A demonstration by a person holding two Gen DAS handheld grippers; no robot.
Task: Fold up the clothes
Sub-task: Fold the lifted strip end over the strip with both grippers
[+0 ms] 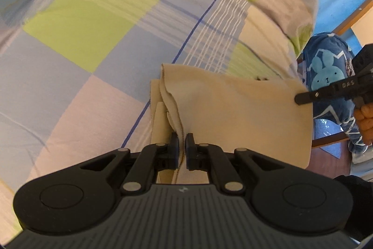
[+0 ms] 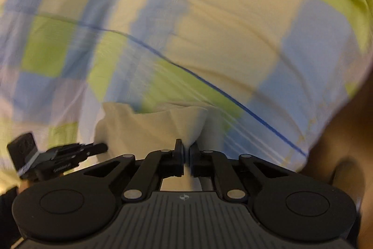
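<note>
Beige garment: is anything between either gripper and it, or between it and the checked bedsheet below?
Nothing visible. The left gripper is shut on the beige garment, and the right gripper pinches its other edge. The checked bedsheet beneath shows no other objects; the blue bunny-print clothing lies off to the side.

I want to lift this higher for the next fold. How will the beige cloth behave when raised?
Probably floppy: the beige cloth sags between the left tool and right tool. Likely light, since it hangs from pinched edges. Its loose layers may slide apart.
</note>
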